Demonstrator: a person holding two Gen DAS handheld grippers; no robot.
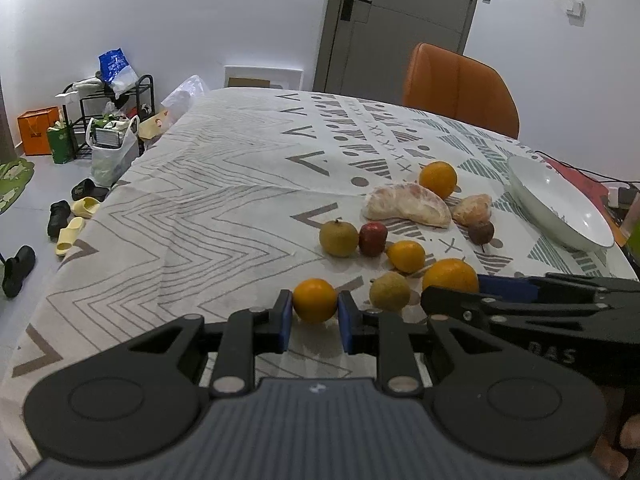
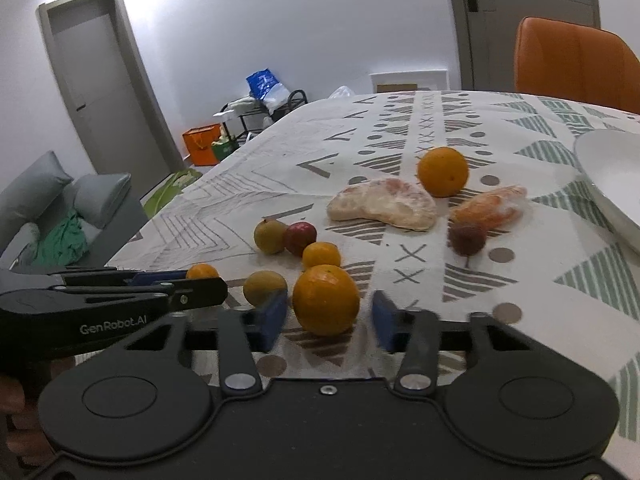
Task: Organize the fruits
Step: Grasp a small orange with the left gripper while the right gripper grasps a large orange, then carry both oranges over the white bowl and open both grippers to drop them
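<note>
The wide white ceramic bowl (image 2: 612, 184) runs off the right wrist picture's right edge beyond the gripper, the small orange fruit (image 2: 202, 271) left of that tool is half hidden behind the black left gripper (image 2: 216, 290), and the right-hand blue finger pad (image 2: 382, 320) is blurred.

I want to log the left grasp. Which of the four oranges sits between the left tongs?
The small orange at the near-left edge of the fruit group, framed by the left tongs' blue pads. The other three lie farther right or back.
</note>
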